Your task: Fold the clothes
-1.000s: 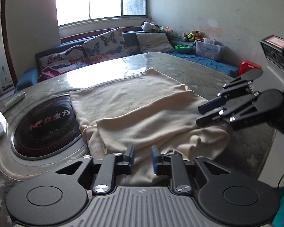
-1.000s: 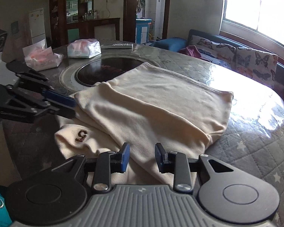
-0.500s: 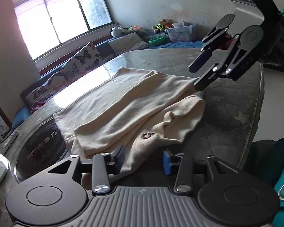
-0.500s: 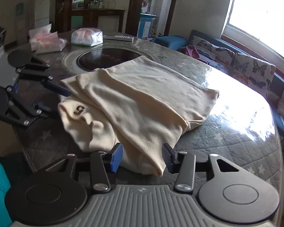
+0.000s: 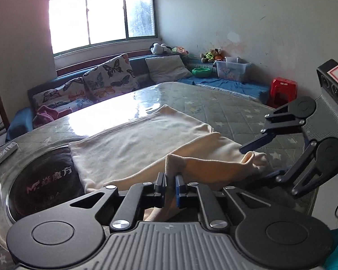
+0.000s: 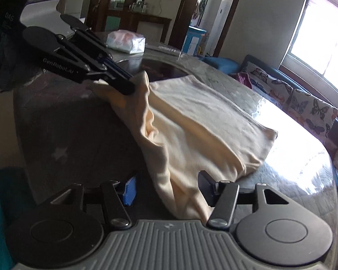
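My left gripper (image 5: 170,185) has just closed, pinching the cloth (image 5: 135,148) at the table (image 5: 236,114) edge; only the right view shows my right gripper (image 6: 166,189) opening, cloth loose between its fingers.

A wide three-pane window (image 5: 101,20) floods the room with white daylight, glaring off the glossy round table top (image 5: 225,110). Beneath it runs a dark blue bench sofa (image 5: 20,121) with butterfly-print cushions (image 5: 108,76). The pale plaster wall (image 5: 247,18) is scuffed; a red plastic stool (image 5: 284,87) stands against it. Dark wooden door frames (image 6: 180,13) open onto a further room
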`<state>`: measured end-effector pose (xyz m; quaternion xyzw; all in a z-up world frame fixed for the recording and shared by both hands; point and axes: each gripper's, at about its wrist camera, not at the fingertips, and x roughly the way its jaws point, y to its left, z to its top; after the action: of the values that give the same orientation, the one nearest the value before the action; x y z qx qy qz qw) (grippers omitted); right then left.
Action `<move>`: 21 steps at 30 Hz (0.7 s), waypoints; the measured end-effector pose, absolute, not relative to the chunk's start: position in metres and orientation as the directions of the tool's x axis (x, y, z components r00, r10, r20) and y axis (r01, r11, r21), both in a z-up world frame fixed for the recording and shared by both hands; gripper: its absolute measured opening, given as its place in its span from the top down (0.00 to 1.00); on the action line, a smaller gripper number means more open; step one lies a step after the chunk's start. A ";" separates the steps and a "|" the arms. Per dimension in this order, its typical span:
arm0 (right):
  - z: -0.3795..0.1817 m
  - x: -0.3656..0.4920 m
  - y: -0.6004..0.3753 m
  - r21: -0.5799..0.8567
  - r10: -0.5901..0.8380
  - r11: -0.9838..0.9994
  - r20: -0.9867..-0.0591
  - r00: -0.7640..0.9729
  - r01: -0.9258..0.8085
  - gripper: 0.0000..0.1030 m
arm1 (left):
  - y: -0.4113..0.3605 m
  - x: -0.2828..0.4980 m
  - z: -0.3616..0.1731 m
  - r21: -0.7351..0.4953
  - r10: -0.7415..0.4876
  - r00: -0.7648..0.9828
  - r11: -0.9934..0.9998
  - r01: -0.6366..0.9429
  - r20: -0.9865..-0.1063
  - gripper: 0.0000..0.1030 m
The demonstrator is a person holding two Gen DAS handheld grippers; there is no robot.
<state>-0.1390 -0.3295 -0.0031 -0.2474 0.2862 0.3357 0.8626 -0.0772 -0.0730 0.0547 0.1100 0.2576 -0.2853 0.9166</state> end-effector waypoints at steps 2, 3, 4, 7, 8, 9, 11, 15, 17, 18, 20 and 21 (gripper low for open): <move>-0.005 -0.129 -0.326 -0.206 0.450 0.662 -0.659 0.602 -0.721 0.56 | -0.071 -0.078 0.052 0.045 -0.470 0.698 0.813 0.581 -0.540 0.91; -0.007 -0.125 -0.325 -0.184 0.456 0.667 -0.665 0.591 -0.722 0.66 | -0.071 -0.080 0.050 0.050 -0.466 0.697 0.811 0.582 -0.545 0.90; -0.008 -0.120 -0.324 -0.162 0.462 0.672 -0.671 0.580 -0.722 0.75 | -0.070 -0.082 0.048 0.056 -0.463 0.695 0.810 0.584 -0.550 0.90; -0.002 -0.108 -0.327 -0.086 0.489 0.690 -0.677 0.549 -0.719 0.87 | -0.068 -0.092 0.040 0.083 -0.453 0.694 0.803 0.591 -0.560 0.85; 0.002 -0.106 -0.328 -0.062 0.500 0.694 -0.675 0.543 -0.717 0.87 | -0.068 -0.097 0.038 0.098 -0.450 0.694 0.797 0.596 -0.561 0.82; 0.004 -0.104 -0.329 -0.052 0.504 0.696 -0.674 0.540 -0.716 0.88 | -0.068 -0.102 0.035 0.119 -0.442 0.698 0.793 0.597 -0.563 0.77; 0.012 -0.101 -0.332 -0.038 0.515 0.703 -0.661 0.546 -0.710 0.89 | -0.069 -0.111 0.030 0.172 -0.422 0.714 0.783 0.598 -0.559 0.69; 0.021 -0.099 -0.332 -0.038 0.520 0.713 -0.641 0.564 -0.700 0.89 | -0.068 -0.118 0.019 0.243 -0.386 0.727 0.765 0.596 -0.568 0.69; 0.024 -0.098 -0.332 -0.036 0.521 0.719 -0.633 0.573 -0.694 0.90 | -0.066 -0.119 0.014 0.263 -0.371 0.731 0.761 0.593 -0.573 0.69; 0.025 -0.098 -0.332 -0.040 0.520 0.719 -0.631 0.576 -0.694 0.90 | -0.065 -0.118 0.013 0.267 -0.367 0.733 0.762 0.590 -0.573 0.72; 0.024 -0.100 -0.331 -0.038 0.520 0.722 -0.628 0.579 -0.691 0.90 | -0.061 -0.116 0.015 0.259 -0.366 0.737 0.771 0.582 -0.569 0.88; 0.023 -0.102 -0.332 -0.040 0.519 0.724 -0.626 0.582 -0.688 0.91 | -0.059 -0.115 0.016 0.254 -0.365 0.739 0.776 0.578 -0.566 0.92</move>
<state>-0.1023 -0.3316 0.0229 -0.1407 0.3012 0.3436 0.8783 -0.1149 -0.0592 0.0159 0.2118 0.2514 -0.2594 0.9081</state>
